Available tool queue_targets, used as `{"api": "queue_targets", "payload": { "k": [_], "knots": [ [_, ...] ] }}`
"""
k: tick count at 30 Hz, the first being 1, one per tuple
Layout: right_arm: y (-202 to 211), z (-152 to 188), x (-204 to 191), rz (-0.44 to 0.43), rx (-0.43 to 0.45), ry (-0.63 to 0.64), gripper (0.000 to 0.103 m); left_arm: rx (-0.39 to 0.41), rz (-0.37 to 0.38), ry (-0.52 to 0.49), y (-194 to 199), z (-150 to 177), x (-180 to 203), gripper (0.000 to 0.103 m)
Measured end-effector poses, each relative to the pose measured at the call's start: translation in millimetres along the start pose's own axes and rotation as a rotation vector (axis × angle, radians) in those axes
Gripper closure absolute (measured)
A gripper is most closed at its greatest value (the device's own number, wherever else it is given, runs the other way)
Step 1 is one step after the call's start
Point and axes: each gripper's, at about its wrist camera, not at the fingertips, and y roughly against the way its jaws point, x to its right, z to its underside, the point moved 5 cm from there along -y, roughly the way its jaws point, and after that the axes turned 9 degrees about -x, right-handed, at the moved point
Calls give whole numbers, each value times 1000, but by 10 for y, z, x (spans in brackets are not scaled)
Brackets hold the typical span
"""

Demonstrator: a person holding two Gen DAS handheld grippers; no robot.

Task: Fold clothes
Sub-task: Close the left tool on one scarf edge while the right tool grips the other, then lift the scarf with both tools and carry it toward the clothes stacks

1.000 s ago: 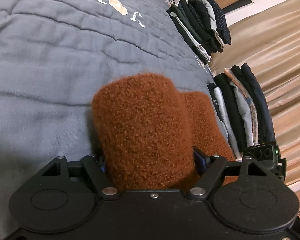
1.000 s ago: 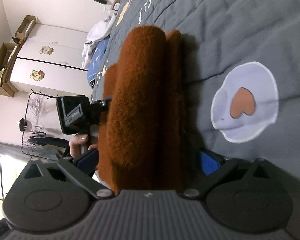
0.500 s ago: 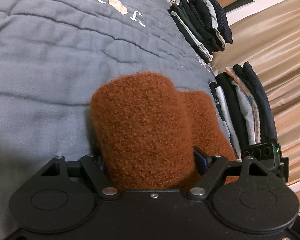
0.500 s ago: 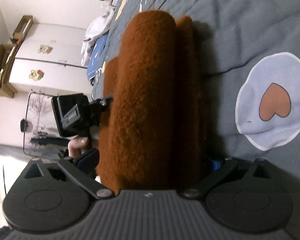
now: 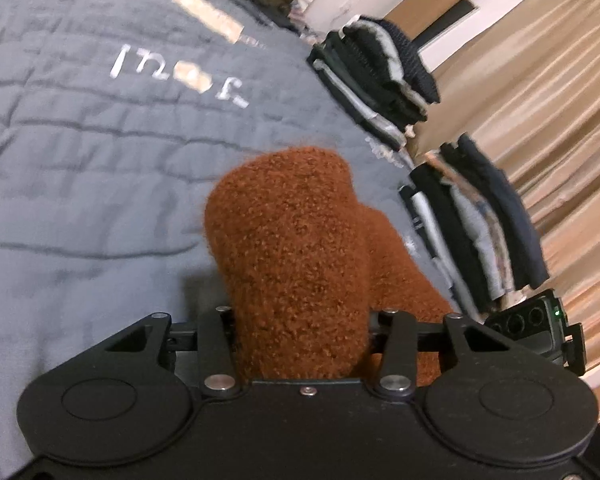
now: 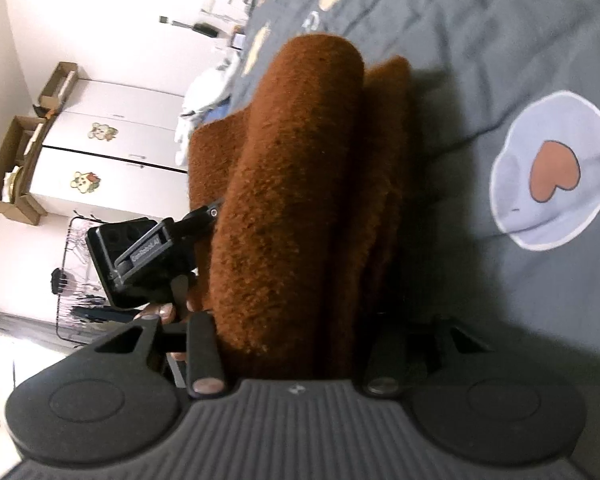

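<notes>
A fuzzy rust-brown sweater, folded into a thick bundle, is held above the grey quilted bed cover. My left gripper is shut on one end of it; the knit bulges out between the jaws and hides the fingertips. In the right wrist view the same sweater stands edge-on, and my right gripper is shut on its other end. The left gripper's camera block and a hand behind it show beside the sweater.
Two stacks of folded dark clothes lie along the bed's far edge, in front of tan curtains. The cover carries a pale patch with a heart. White wardrobes and loose clothes lie beyond the bed.
Both grippers have lifted and swung with the sweater. The clothes stacks sit lower in the left view, and the heart patch has slid right in the right view. Both jaws look closed tighter.
</notes>
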Motion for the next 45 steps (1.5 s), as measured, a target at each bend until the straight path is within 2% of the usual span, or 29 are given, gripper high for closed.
{"api": "queue_targets", "payload": {
  "k": [4,11,20,29,45],
  "knots": [
    [197,32,-144,-27,33,29,61,49,9,-29,164,-18,295,60],
    [546,179,-431,-22,71,102,61,101,12,-98,332,29,924,60],
    [1009,462,-767,53,136,193,61,141,42,-169,381,248,1633,60],
    [1440,758,-845,87,181,252,61,165,64,-241,382,451,2236,60],
    [2076,1041,-795,133,245,290,61,203,109,-311,103,643,2891,60]
  ]
}}
